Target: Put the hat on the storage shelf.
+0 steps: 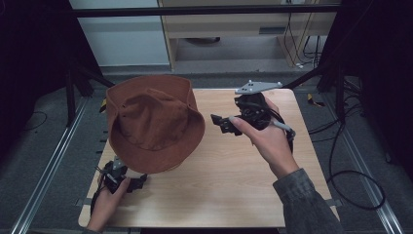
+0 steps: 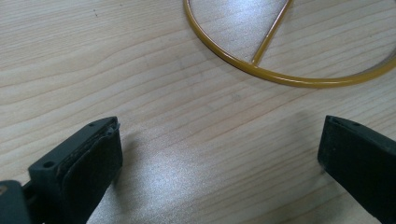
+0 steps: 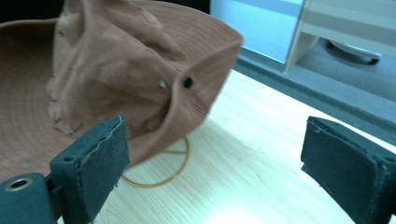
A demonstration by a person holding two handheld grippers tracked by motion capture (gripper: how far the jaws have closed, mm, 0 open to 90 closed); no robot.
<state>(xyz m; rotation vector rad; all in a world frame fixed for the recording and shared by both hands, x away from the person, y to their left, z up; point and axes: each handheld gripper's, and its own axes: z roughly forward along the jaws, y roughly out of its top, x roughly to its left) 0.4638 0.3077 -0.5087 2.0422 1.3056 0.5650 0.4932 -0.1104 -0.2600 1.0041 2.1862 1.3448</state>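
Note:
A brown wide-brimmed hat [image 1: 151, 124] stands raised over the left half of the wooden table [image 1: 234, 190], tilted, with its brim low at the front. Under it lies a yellow wire ring [image 3: 163, 176] with a spoke, flat on the wood; the ring [image 2: 280, 77] also lies just ahead of my left gripper. My left gripper [image 1: 138, 183] sits low at the table's front left, below the hat's brim, open over bare wood [image 2: 219, 154]. My right gripper [image 1: 221, 123] hovers right of the hat, pointing at it, open [image 3: 215, 158] and holding nothing.
Metal rails [image 1: 53, 161] run along both sides of the table. Cables [image 1: 350, 170] loop on the floor at the right. A wooden cabinet [image 1: 234, 24] and black frame struts [image 1: 87, 73] stand behind the table's far edge.

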